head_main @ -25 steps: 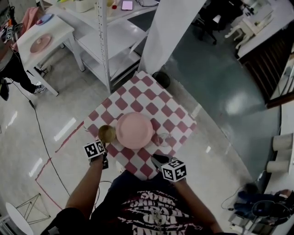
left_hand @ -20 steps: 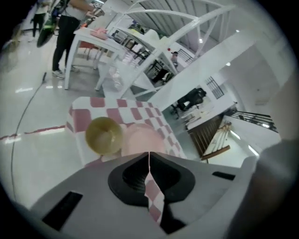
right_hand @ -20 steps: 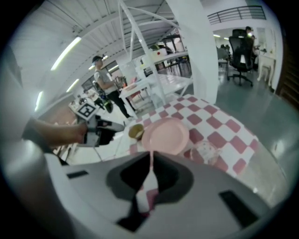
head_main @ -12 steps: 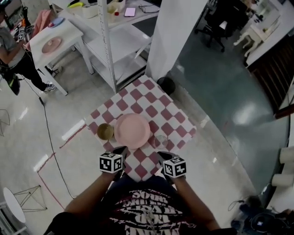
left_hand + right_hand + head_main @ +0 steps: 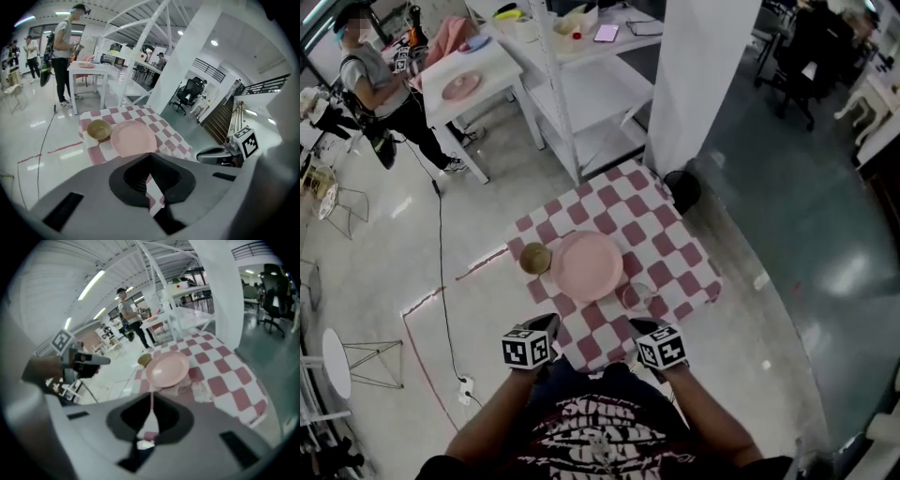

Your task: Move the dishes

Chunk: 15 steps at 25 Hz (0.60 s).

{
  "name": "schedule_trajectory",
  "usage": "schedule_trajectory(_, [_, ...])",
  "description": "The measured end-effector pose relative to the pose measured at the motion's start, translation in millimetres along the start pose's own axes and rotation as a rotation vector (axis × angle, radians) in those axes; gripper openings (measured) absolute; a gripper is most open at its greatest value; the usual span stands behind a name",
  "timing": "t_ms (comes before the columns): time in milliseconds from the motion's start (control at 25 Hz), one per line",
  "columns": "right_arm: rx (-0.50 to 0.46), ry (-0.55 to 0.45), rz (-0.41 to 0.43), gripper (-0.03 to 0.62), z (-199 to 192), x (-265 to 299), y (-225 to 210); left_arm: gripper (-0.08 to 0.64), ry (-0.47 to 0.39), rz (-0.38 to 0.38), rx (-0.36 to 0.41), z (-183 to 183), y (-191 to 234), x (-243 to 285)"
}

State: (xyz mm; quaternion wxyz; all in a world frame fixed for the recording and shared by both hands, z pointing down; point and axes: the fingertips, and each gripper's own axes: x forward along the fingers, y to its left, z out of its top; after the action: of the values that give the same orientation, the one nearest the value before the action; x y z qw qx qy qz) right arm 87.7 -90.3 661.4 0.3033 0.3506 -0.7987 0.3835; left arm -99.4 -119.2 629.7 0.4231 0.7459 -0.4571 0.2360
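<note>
A pink plate [image 5: 587, 266] lies in the middle of the red-and-white checked table [image 5: 652, 220]. An olive bowl [image 5: 535, 258] stands at the plate's left and a clear glass [image 5: 635, 297] at its near right. Both grippers hover side by side over the table's near edge, short of the dishes. My left gripper [image 5: 547, 324] is shut and holds nothing, and so is my right gripper [image 5: 642, 326]. The left gripper view shows the bowl [image 5: 99, 129] and plate [image 5: 133, 138] beyond the closed jaws [image 5: 150, 159]. The right gripper view has the plate [image 5: 167, 369] ahead of its closed jaws [image 5: 151, 398].
A white pillar [image 5: 698, 84] and a white shelf rack [image 5: 581, 94] stand behind the table, with a black round bin [image 5: 682, 190] at the far corner. A person [image 5: 380, 84] stands at the far left by a white side table [image 5: 492, 61] carrying another pink plate [image 5: 460, 87].
My left gripper has drawn back from beside the bowl to the table's near edge, level with the right one. The head view has shifted, bringing the person and side table further in.
</note>
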Motion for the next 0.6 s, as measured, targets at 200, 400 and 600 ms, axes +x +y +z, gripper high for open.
schedule_trajectory(200, [-0.050, 0.036, 0.059, 0.043, -6, 15, 11, 0.031, -0.023, 0.093, -0.044, -25, 18, -32])
schedule_trajectory(400, [-0.060, 0.026, 0.060, 0.043, 1, 18, 23, 0.031, -0.036, 0.075, -0.073, -24, 24, -30])
schedule_trajectory(600, [-0.011, 0.026, -0.023, 0.043, 0, 17, 25, 0.031, -0.011, 0.005, 0.044, -9, 26, -14])
